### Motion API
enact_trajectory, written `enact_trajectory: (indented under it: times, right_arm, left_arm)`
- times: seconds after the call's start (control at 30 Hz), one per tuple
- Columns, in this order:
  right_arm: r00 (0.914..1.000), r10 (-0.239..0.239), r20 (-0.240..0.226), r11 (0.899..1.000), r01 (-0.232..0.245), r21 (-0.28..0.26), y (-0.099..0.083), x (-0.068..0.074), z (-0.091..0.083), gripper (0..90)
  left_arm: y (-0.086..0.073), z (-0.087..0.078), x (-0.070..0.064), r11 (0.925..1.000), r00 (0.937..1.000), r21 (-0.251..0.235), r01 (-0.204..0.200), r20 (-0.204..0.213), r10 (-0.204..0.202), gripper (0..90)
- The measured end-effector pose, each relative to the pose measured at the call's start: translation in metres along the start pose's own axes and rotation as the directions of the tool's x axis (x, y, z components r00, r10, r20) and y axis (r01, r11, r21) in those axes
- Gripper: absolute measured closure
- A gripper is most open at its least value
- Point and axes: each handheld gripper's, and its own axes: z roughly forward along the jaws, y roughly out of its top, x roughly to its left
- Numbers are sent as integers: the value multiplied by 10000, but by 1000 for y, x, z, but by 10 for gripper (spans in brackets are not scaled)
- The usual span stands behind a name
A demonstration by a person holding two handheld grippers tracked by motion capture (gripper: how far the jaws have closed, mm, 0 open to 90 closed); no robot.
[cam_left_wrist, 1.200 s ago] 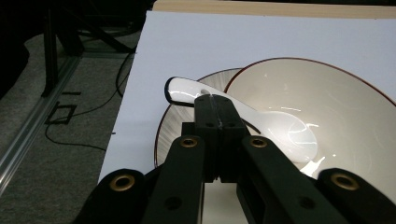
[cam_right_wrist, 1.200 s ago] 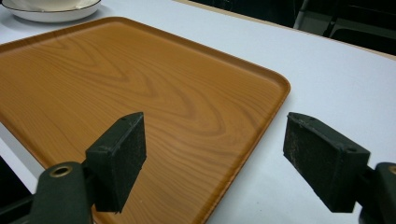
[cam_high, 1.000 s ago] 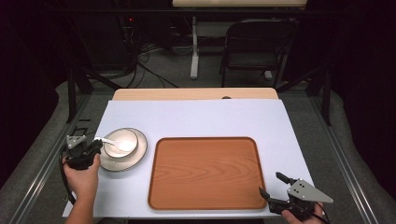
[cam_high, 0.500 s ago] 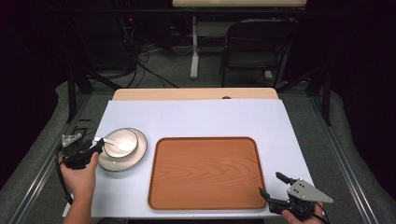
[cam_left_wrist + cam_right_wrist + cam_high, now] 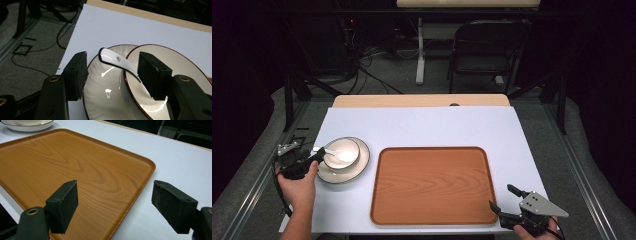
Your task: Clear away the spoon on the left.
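1. Left gripper (image 5: 314,157) sits at the left edge of the table (image 5: 422,125), its jaws spread wide either side of the white spoon (image 5: 117,63), not touching it.
2. In the left gripper view the spoon's handle tip rises between the two black jaws, closer to the right jaw than the left, with clear gaps on both sides.
3. The spoon's bowl end lies down inside the cream bowl (image 5: 180,65), and the handle leans out over the bowl's rim toward the gripper.
4. That bowl stands on the plate (image 5: 362,162), both just left of the wooden tray (image 5: 432,185); whether plate and tray touch, I cannot tell.
5. Over on the near right corner, the right gripper (image 5: 508,197) hangs with jaws released and nothing between them.
6. The right gripper view looks across the tray's bare wood, with one jaw over the tray and the other over the white tabletop, well apart from the spoon.
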Motion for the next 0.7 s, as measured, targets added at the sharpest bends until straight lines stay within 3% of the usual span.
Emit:
enact_trajectory:
  times: [0.1, 0.4, 0.7]
  right_arm:
    - [10000, 4, -14, 10000, -4, 1, 0, 0, 0, 207]
    - [10000, 19, -15, 10000, -19, 1, 0, 0, 0, 207]
    - [10000, 24, -16, 10000, -24, 5, 0, 0, 0, 207]
  left_arm:
    - [-1, 6, -1, 9998, 9995, 61, 194, 243, -195, 409]
    - [-3, 23, -3, 9986, 9987, 341, 400, 287, -409, 416]
    - [-6, 30, -4, 9978, 9967, 308, 580, 556, -597, 482]
